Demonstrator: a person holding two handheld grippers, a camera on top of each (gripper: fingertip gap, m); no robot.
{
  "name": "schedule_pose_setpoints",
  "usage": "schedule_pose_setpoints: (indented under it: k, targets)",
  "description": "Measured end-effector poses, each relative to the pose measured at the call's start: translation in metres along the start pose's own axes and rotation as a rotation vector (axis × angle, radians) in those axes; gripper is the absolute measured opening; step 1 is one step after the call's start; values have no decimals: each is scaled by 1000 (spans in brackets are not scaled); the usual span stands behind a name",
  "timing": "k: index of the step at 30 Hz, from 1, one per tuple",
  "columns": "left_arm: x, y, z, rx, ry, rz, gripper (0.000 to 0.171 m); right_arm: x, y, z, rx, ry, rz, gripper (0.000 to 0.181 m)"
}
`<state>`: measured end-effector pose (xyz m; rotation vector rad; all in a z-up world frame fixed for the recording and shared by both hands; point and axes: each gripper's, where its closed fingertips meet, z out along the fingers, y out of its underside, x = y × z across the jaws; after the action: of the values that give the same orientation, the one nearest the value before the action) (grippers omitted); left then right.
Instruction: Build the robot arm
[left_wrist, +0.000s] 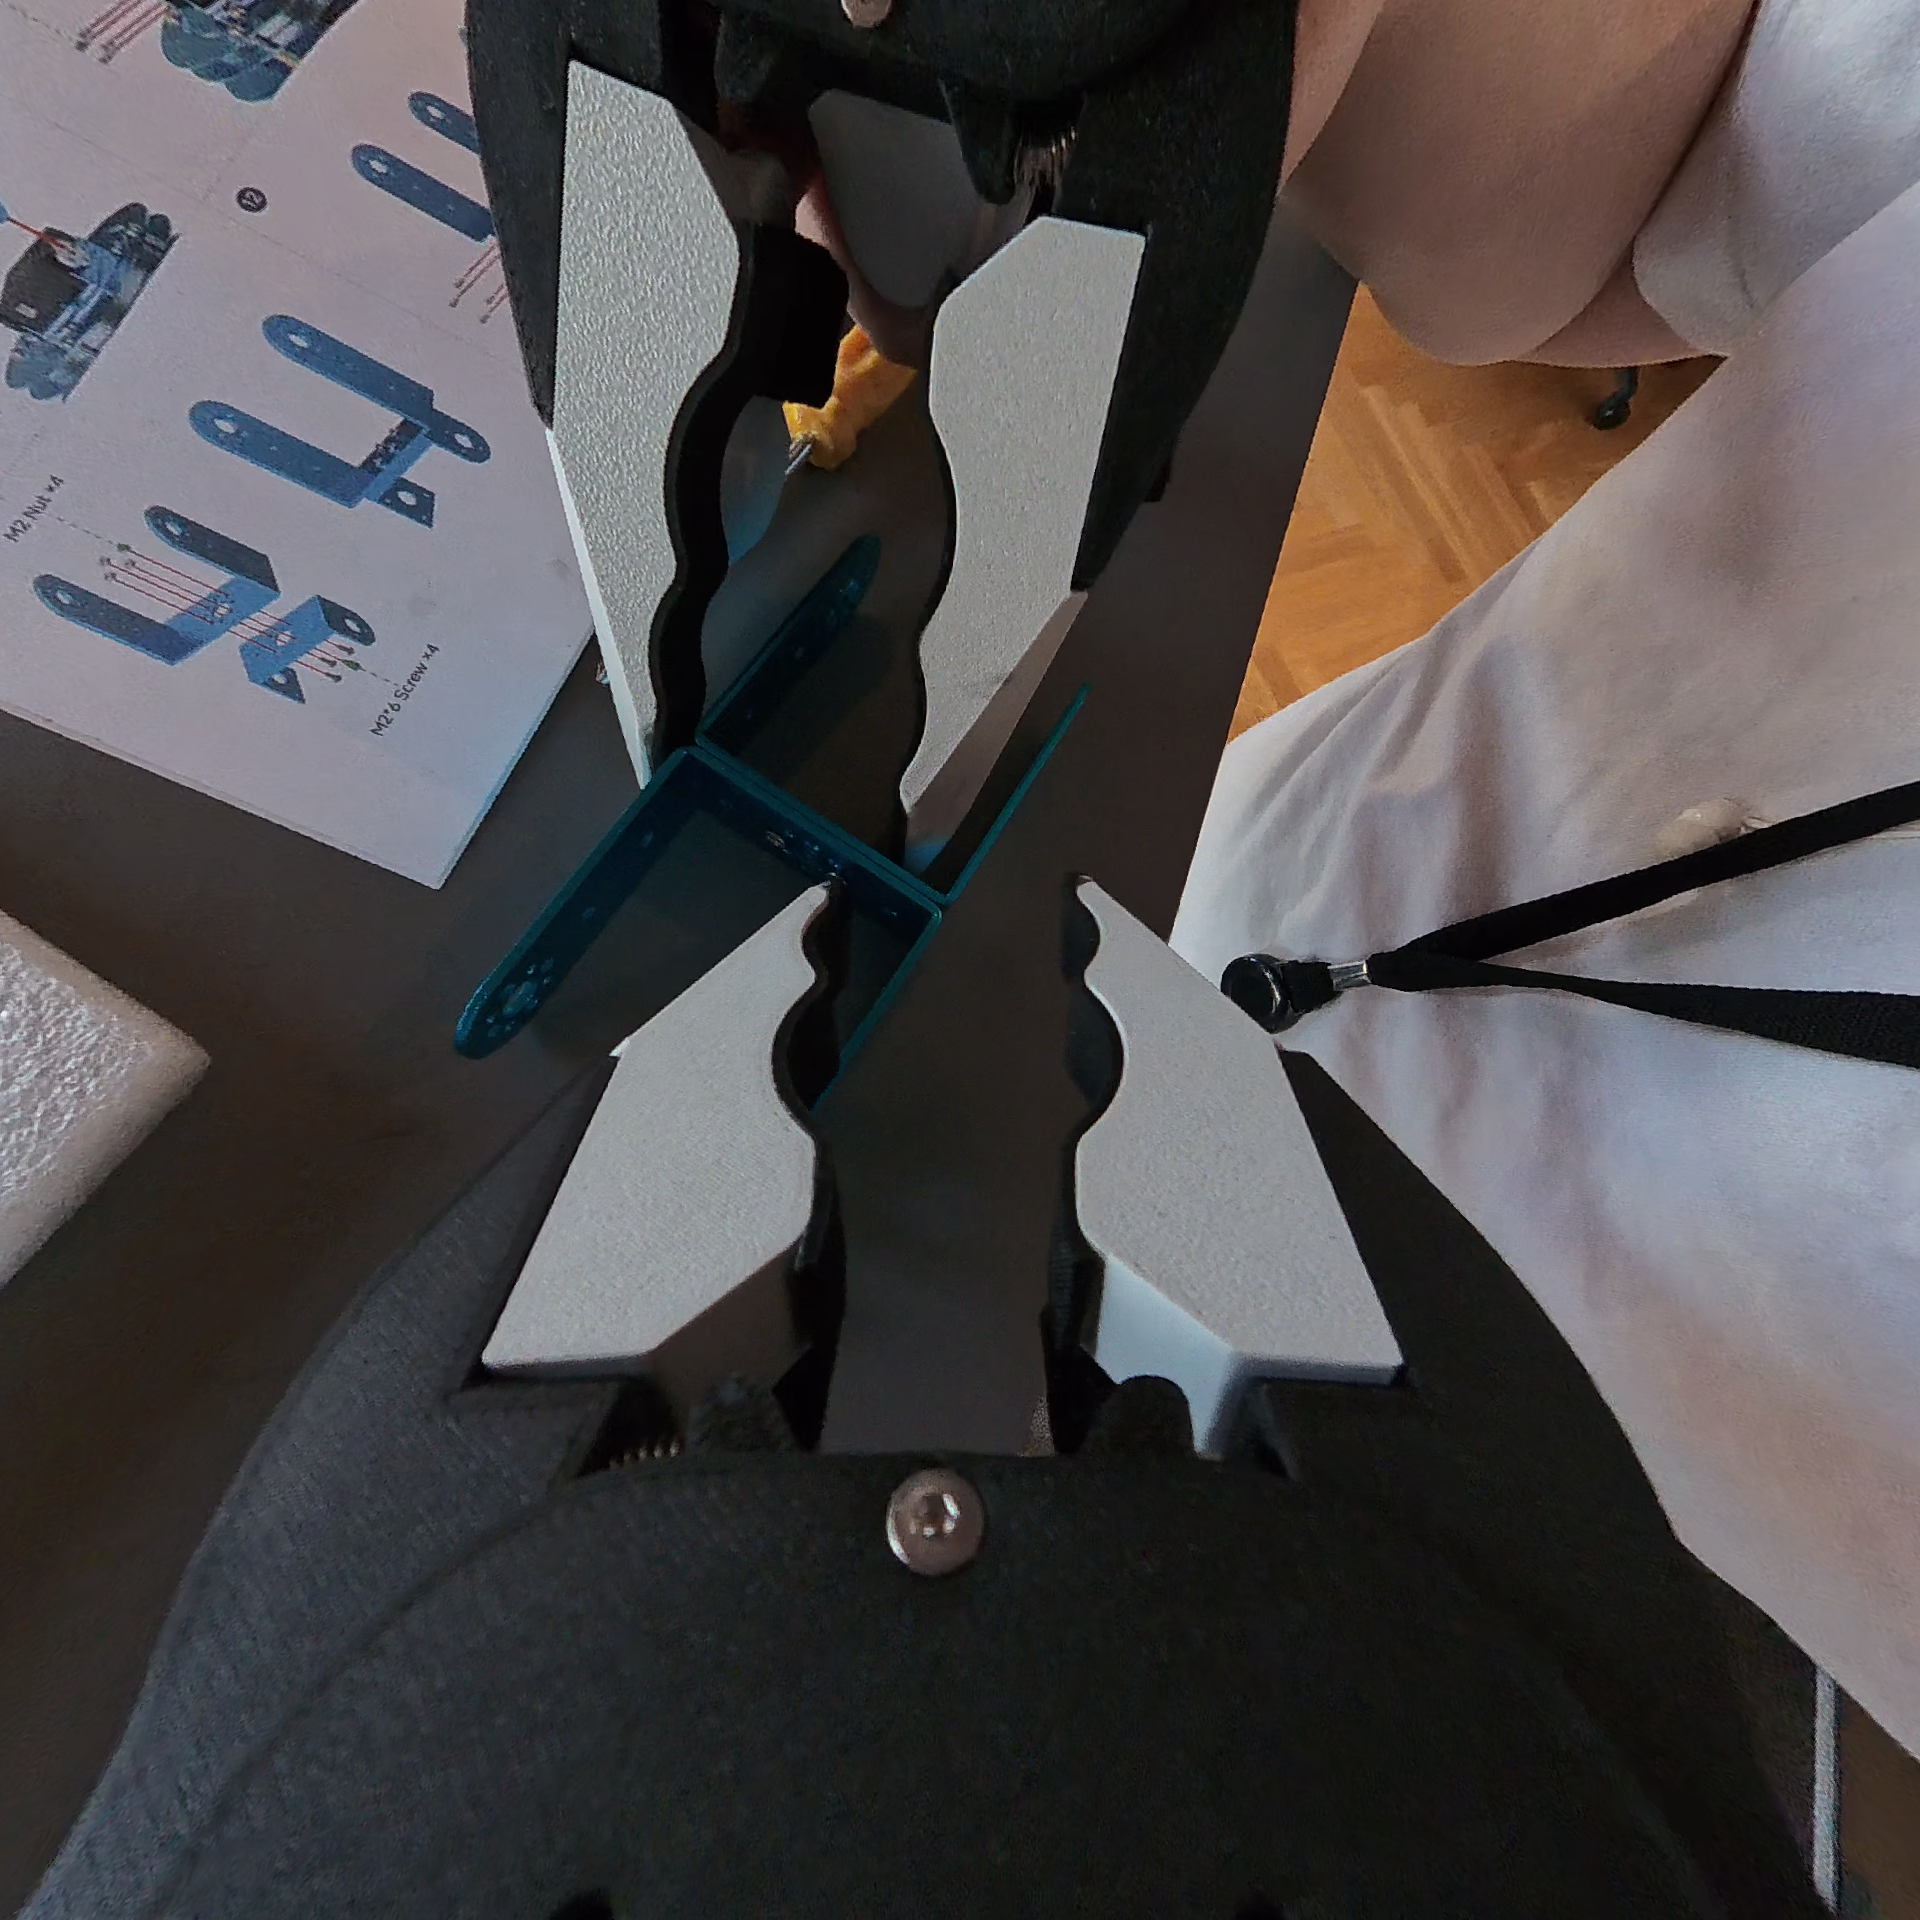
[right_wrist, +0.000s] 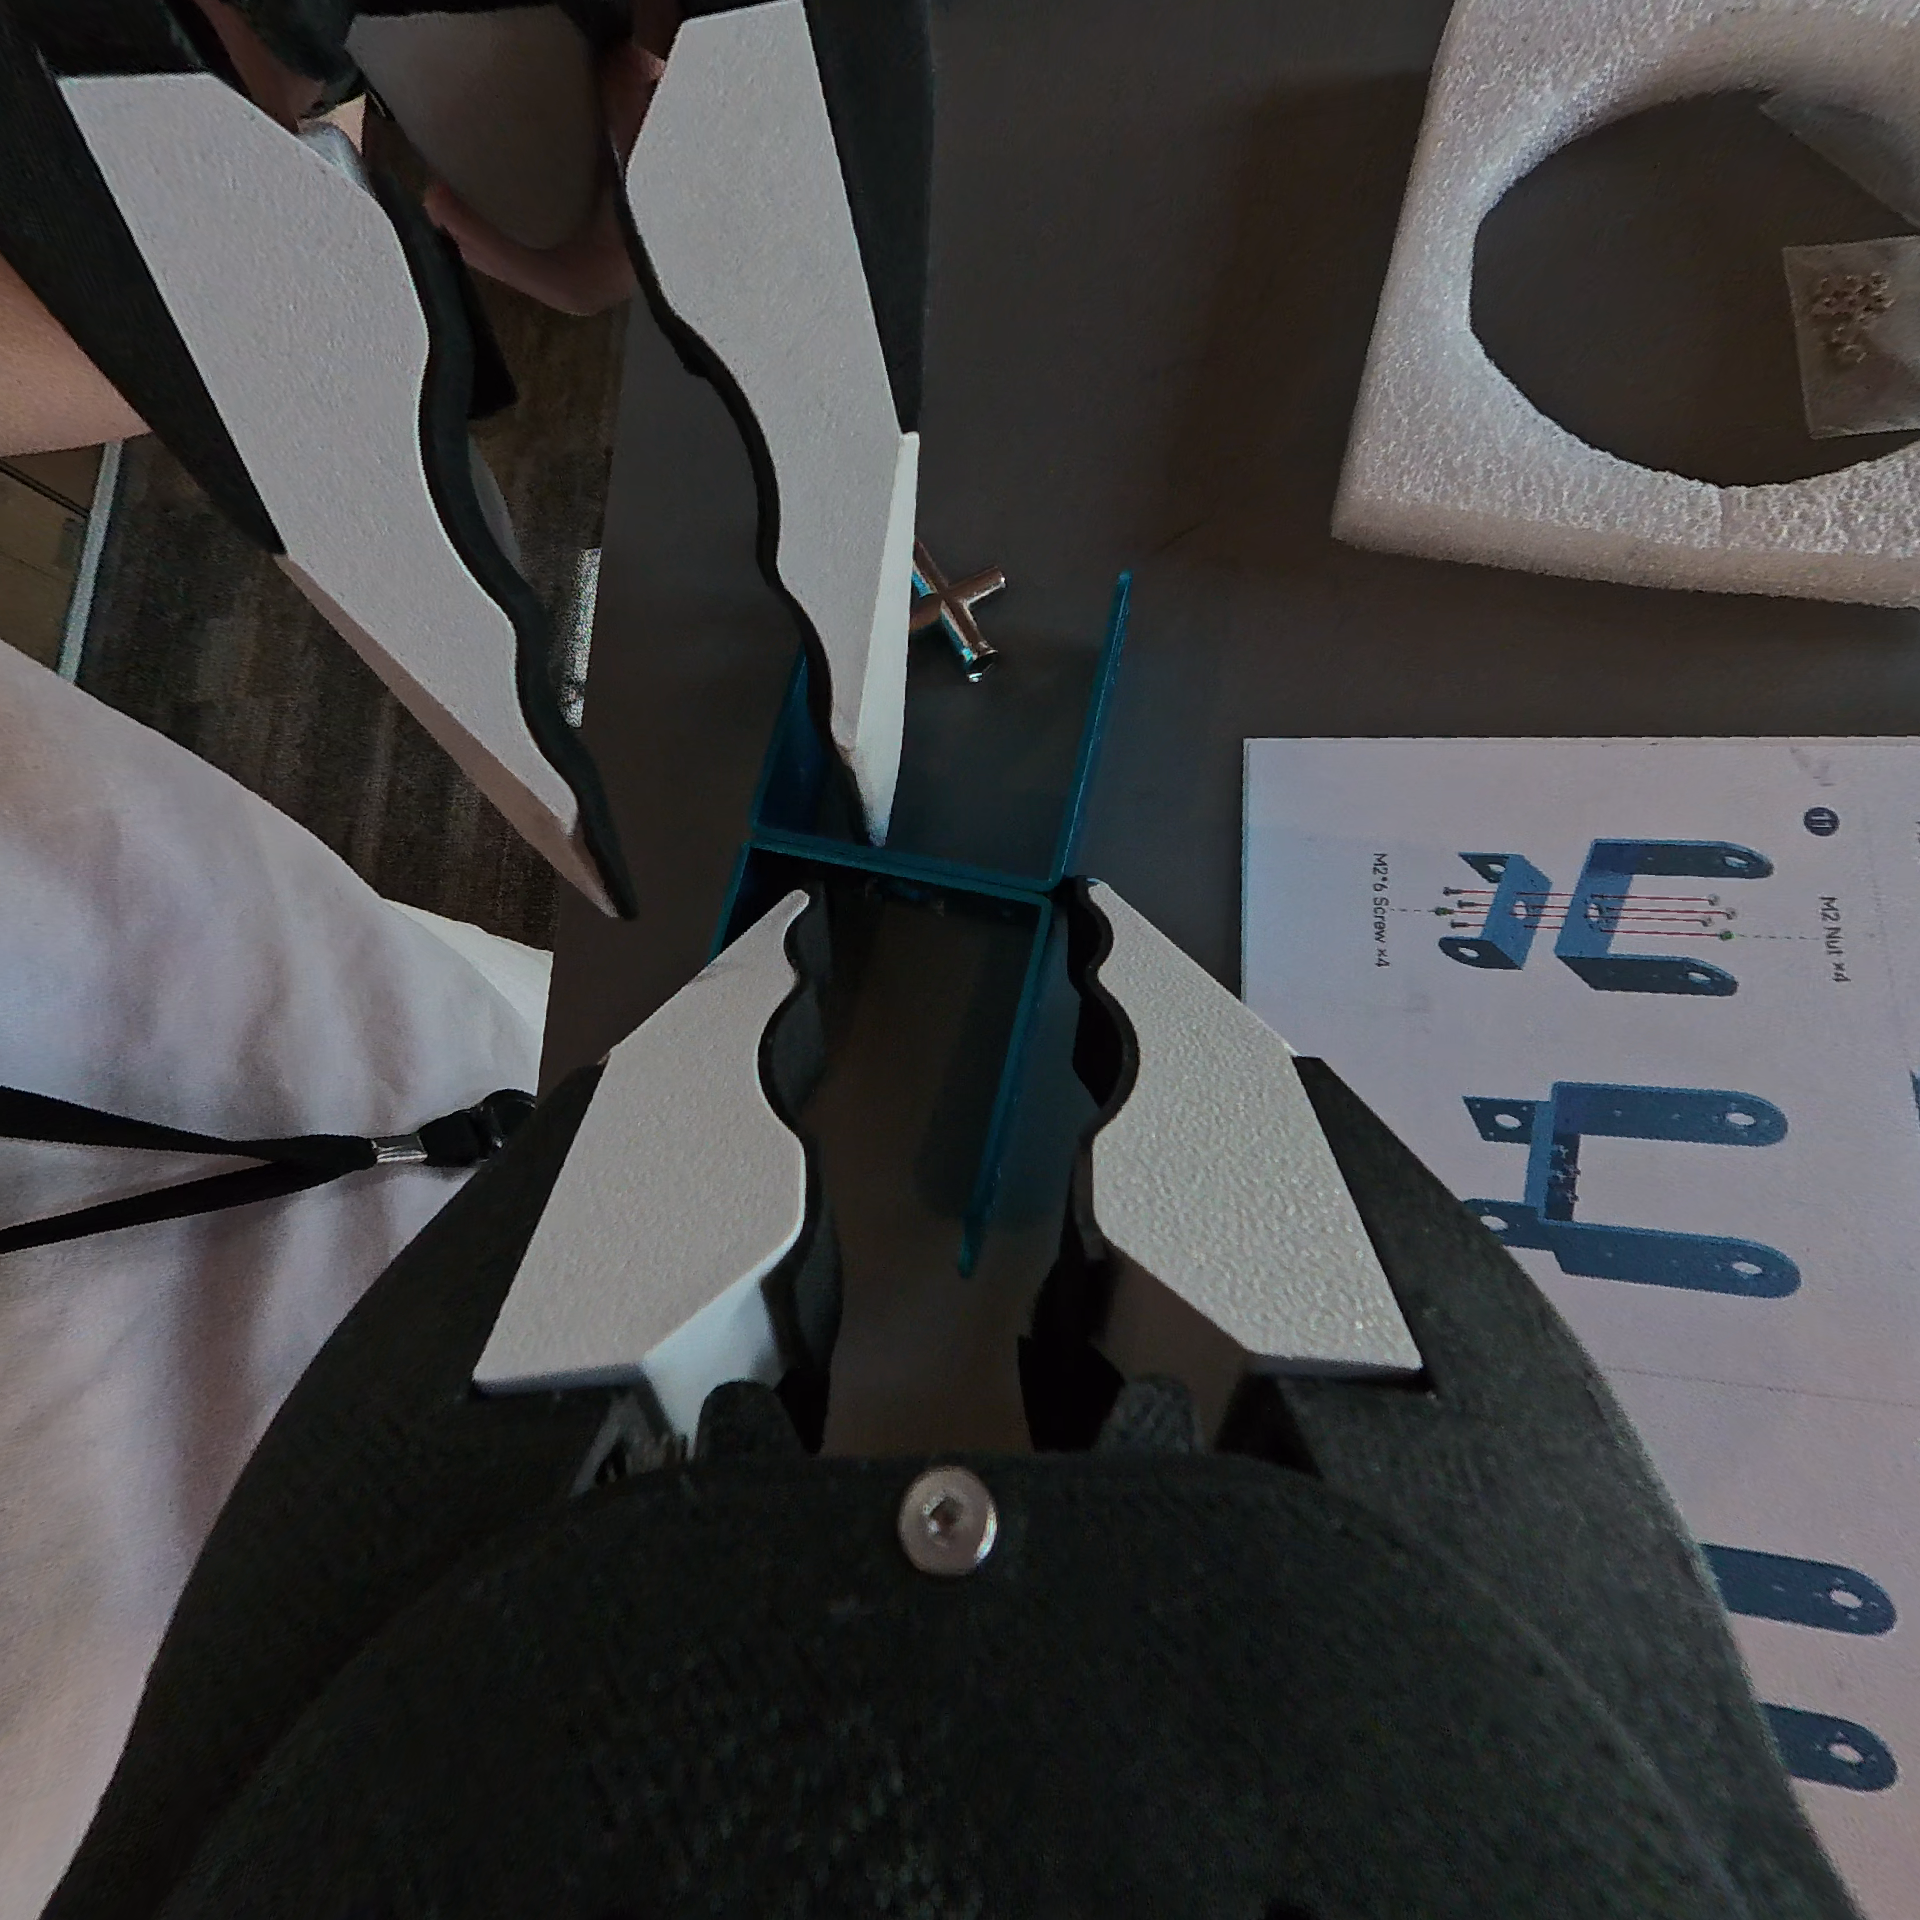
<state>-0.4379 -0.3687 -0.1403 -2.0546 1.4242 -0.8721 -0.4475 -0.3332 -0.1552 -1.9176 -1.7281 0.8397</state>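
Two teal U-shaped metal brackets stand base to base on the dark table. My left gripper (left_wrist: 951, 888) is open. Its left fingertip (left_wrist: 816, 904) sits inside the nearer bracket (left_wrist: 520, 997) at the base plate, so the fingers straddle one arm. My right gripper (right_wrist: 942, 894) is open and straddles one arm of the other bracket (right_wrist: 1003, 1091), which lies close to its right finger. The two grippers face each other. The right gripper shows in the left wrist view (left_wrist: 790, 767) and the left gripper in the right wrist view (right_wrist: 743, 868).
A printed instruction sheet (left_wrist: 260, 468) (right_wrist: 1610, 1039) lies beside the brackets. There is a white foam block with a round cutout (right_wrist: 1455, 416), a small bag of screws (right_wrist: 1860, 343), a metal cross wrench (right_wrist: 956, 613) and a yellow-handled screwdriver (left_wrist: 852, 395). A person's white shirt and black lanyard (left_wrist: 1558, 966) are close by.
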Motion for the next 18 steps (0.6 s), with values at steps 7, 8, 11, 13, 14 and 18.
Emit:
schedule_pose_setpoints:
  k: [7, 8, 11, 13, 14, 18]
  targets:
    - [0, 0, 1, 3, -3, 4, 39, 1, 1, -1, -1, 0, 3, 43]
    - [0, 0, 1, 3, -3, 4, 39, 1, 1, -1, -2, -2, 4, 43]
    - [0, 0, 1, 0, -2, 7, 39, 1, 0, -1, 0, -3, 5, 41]
    - [1, 0, 1, -2, -4, 11, 39, 1, 1, -2, 0, -4, 6, 41]
    - [1, 0, 1, -3, -5, 13, 39, 1, 1, -2, 0, -4, 7, 41]
    - [1, 1, 1, -5, -8, 18, 39, 1, 0, -3, 7, -6, 7, 41]
